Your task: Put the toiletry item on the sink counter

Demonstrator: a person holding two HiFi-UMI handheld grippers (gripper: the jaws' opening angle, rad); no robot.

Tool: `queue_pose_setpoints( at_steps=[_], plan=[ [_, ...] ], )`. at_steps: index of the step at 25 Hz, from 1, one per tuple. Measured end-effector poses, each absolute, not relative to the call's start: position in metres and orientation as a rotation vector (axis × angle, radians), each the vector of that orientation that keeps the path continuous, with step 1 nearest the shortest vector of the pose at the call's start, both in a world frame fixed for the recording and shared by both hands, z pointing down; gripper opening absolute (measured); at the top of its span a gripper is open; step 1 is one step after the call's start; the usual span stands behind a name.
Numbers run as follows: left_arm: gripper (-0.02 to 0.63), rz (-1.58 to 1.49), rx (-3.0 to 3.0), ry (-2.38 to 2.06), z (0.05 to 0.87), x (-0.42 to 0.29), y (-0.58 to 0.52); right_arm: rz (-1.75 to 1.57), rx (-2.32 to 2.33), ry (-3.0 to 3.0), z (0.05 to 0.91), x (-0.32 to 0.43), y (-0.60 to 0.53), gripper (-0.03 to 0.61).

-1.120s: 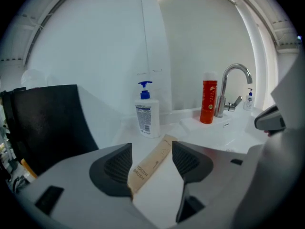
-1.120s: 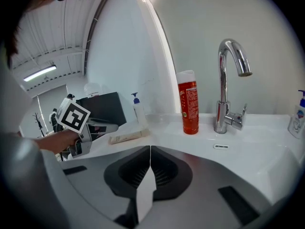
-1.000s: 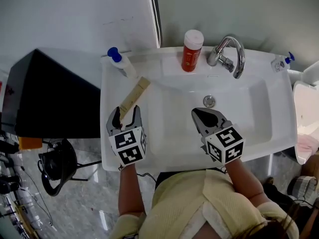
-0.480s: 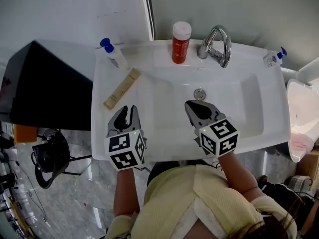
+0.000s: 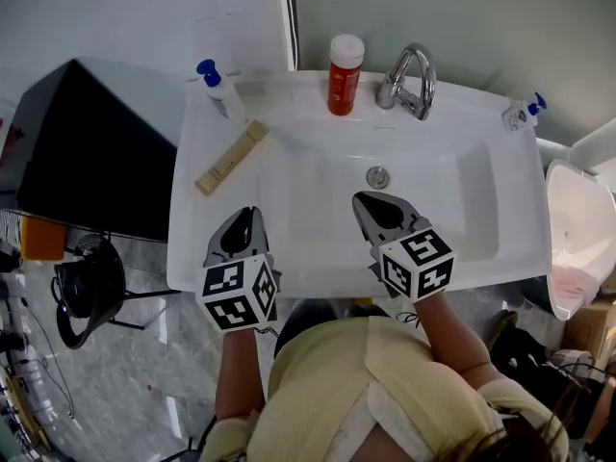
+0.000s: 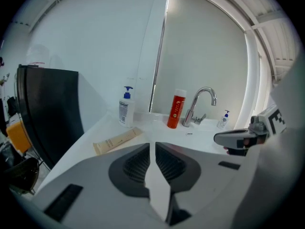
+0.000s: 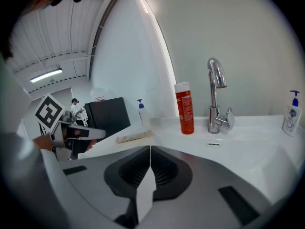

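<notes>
The tube [image 5: 231, 158] lies flat on the left wing of the white tabletop [image 5: 192, 243], beside the basin [image 5: 443, 200]. It is set at a slant, its far end near the blue-capped pump bottle [image 5: 219, 89] but not touching it. Nothing holds the tube. The left tool [image 5: 248, 216] hovers over the front left part of the tabletop, on the near side of the tube and clear of it. Its jaws have just been closing and now stand all but together, with only a thin slit between them and nothing in it. The right tool [image 5: 366, 203] is over the front of the basin, just on the near side of the drain [image 5: 377, 176]. It is clenched, the jaws meeting along their inner edges, and it is empty too. At the back of the tabletop a red bottle [image 5: 343, 75] with a white cap stands upright just left of the tap [image 5: 409, 80]. A small pump bottle [image 5: 520, 114] sits at the far right corner. A black cabinet [image 5: 87, 152] stands against the left side of the sink.
</notes>
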State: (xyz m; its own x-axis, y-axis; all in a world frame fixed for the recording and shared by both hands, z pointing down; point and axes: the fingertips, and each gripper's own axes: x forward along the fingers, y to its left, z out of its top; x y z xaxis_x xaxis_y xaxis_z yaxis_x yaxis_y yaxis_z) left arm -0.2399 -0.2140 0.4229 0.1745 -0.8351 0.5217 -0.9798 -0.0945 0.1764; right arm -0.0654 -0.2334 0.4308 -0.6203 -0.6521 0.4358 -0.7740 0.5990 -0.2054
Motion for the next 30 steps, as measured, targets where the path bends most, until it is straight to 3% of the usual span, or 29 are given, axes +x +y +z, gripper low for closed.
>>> queue_pose_setpoints(
  at_steps=[30],
  plan=[
    [0.054, 0.315, 1.922, -1.790, 0.410, -0.228, -0.168, 0.514, 1.126, -2.535, 0.423, -0.043, -0.208, 0.026]
  ],
)
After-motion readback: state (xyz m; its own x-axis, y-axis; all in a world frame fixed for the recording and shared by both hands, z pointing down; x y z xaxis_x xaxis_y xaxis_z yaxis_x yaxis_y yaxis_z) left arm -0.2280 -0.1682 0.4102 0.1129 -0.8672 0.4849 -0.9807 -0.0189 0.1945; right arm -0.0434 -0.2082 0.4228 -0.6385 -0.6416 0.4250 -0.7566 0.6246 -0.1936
